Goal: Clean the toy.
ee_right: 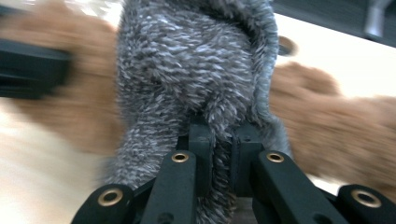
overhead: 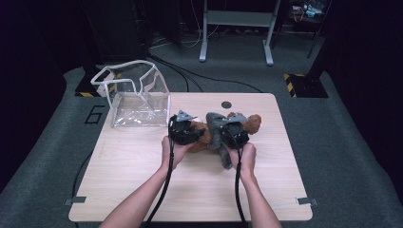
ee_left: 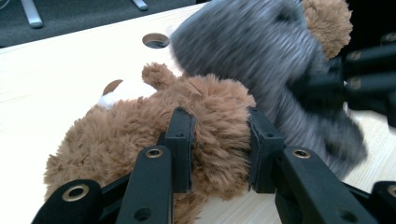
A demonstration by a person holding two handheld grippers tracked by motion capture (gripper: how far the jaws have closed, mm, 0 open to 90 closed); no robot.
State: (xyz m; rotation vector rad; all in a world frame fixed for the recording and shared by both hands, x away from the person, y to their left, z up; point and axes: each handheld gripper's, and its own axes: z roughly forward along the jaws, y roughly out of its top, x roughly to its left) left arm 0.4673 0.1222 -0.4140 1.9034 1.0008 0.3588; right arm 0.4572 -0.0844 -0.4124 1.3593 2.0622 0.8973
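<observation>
At table centre: we have the brown plush bear (overhead: 209,133) lying on the wooden table (overhead: 142,180); grey knit garment (overhead: 217,130) draped over the bear's middle
Left gripper (ee_left: 219,149): clamped on a limb of the bear; we pin it so the toy doesn't slide while the fabric is pulled
Right gripper (ee_right: 219,158): pinched tight on a fold of the garment, on the bear's right side; thin fabric, so the jaws sit nearly together
Why this split: one hand anchors, the other works the cloth; we judge a dressing or undressing step is in hand, can't tell which
Clear plastic bin (overhead: 138,97): well left of the bear, at the far-left table corner; untouched
Risk: fuzzy knit may slip out
</observation>
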